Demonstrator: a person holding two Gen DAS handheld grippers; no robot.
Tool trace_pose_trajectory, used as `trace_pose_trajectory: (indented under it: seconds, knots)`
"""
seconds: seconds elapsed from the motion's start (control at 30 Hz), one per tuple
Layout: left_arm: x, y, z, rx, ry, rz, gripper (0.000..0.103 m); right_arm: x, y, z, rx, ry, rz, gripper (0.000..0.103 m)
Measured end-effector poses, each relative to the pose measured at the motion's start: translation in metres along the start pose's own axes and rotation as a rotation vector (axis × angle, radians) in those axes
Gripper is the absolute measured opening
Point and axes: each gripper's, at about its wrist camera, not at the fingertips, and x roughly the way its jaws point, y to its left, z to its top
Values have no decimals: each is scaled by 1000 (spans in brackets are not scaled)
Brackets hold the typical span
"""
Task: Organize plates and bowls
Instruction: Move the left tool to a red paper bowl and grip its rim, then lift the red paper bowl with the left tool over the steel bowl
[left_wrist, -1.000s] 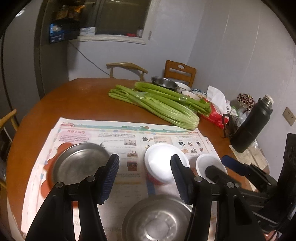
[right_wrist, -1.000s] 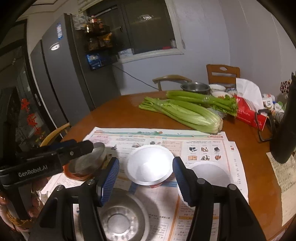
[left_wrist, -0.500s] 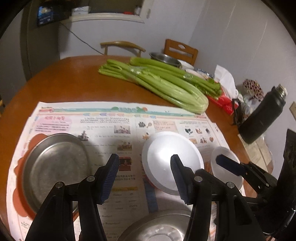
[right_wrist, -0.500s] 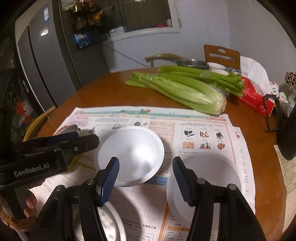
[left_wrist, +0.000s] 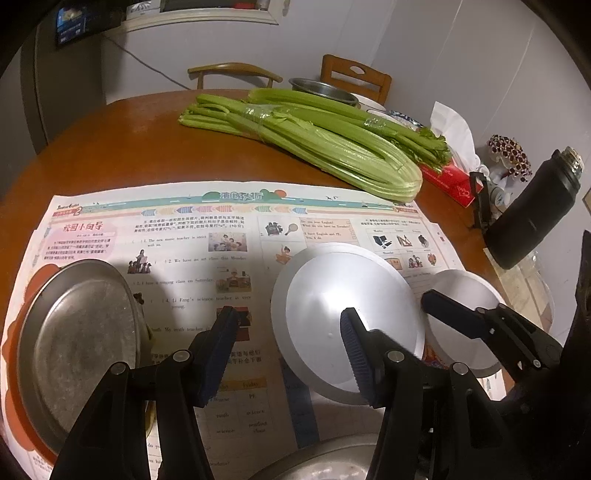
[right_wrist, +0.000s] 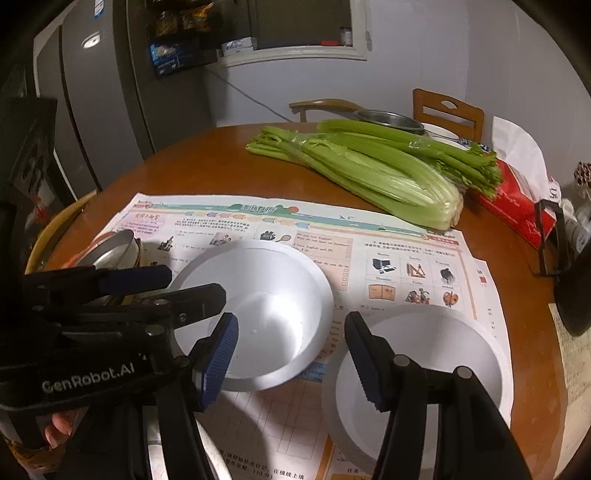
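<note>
landmark: newspaper (left_wrist: 207, 236) spread flat on round wooden table (left_wrist: 122, 147)
left gripper (left_wrist: 288, 350): jaws spread wide, nothing between them, hovering over newspaper near edge; its right finger sits in front of the larger white bowl, contact can't tell
right gripper (right_wrist: 291, 354): jaws spread wide, holding nothing, one finger over each white bowl's near rim, contact unclear
larger white bowl (right_wrist: 258, 306): on newspaper, right of its middle
smaller white bowl (right_wrist: 436, 365): on newspaper's right edge, just beside larger bowl, rims close, touching or not can't tell
steel plate (left_wrist: 77, 343): left end of newspaper, sits on an orange plate (left_wrist: 11, 354)
second steel dish (left_wrist: 325, 461): near edge of newspaper, mostly cut off
celery (left_wrist: 306, 140): on table beyond newspaper's far edge
black flask (left_wrist: 532, 214): off newspaper to the right
</note>
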Motion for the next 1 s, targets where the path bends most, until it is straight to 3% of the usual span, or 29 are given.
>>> trace_pose_trajectory:
  seconds: [0.27,0.53,1.0]
  knots:
    - [8,5,0,-17,29,1,55,12,12,4,-59,33,-16,60]
    - [16,4,-3,-20,76,-57,34,16,12,1,-58,55,20,57]
    - [-13,6,-4,-32,24,-74,33,-8,15,4,-36,1,70,56]
